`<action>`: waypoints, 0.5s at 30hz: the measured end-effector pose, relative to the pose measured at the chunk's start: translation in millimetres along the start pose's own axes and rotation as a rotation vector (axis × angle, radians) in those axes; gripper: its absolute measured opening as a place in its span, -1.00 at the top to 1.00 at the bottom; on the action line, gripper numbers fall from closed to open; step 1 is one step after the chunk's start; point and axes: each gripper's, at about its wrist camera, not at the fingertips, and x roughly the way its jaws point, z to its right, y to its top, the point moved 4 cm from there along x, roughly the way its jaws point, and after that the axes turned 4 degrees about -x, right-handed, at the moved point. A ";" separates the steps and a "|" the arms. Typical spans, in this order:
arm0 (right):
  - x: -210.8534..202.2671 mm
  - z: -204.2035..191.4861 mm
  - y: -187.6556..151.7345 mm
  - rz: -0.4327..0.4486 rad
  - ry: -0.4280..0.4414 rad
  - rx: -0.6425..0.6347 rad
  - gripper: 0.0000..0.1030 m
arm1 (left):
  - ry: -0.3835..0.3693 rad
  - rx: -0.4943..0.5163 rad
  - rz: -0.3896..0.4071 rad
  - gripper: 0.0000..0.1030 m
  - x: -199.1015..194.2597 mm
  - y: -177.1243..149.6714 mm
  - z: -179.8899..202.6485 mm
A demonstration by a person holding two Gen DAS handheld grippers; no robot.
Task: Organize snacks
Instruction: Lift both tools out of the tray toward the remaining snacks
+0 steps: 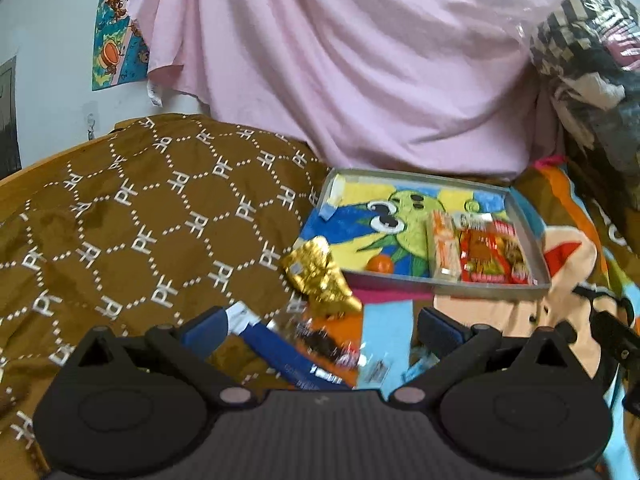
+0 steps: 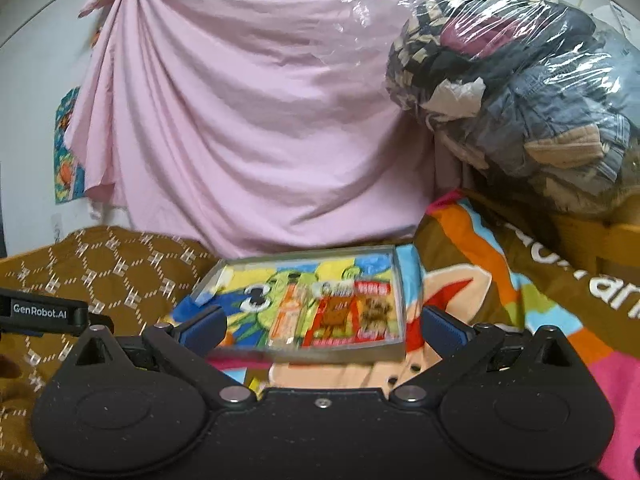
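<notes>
Snacks [image 1: 316, 344] heaped between spread fingers of left claw [image 1: 320, 330], just short of tray [image 1: 492, 284]. Right claw [image 2: 322, 326] spread, empty, before tray.

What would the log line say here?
left gripper: open over loose snacks | right gripper: open, empty | tray: packets at right side

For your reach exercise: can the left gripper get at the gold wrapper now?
Probably yes. The left gripper is open, and the gold wrapper lies just ahead of its fingers, outside the tray, with nothing covering it.
</notes>
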 end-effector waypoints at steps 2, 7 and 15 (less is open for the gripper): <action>-7.9 -6.9 -8.6 -0.026 0.007 -0.019 -0.99 | -0.004 -0.002 -0.008 -0.99 -5.1 -7.8 -5.9; -26.1 -18.9 -28.0 -0.106 0.031 -0.024 -0.99 | -0.011 -0.035 -0.038 -0.99 -8.1 -23.9 -20.4; -35.9 -33.3 -53.3 -0.232 0.070 -0.015 -0.99 | -0.008 -0.003 -0.113 -0.99 0.0 -55.9 -33.2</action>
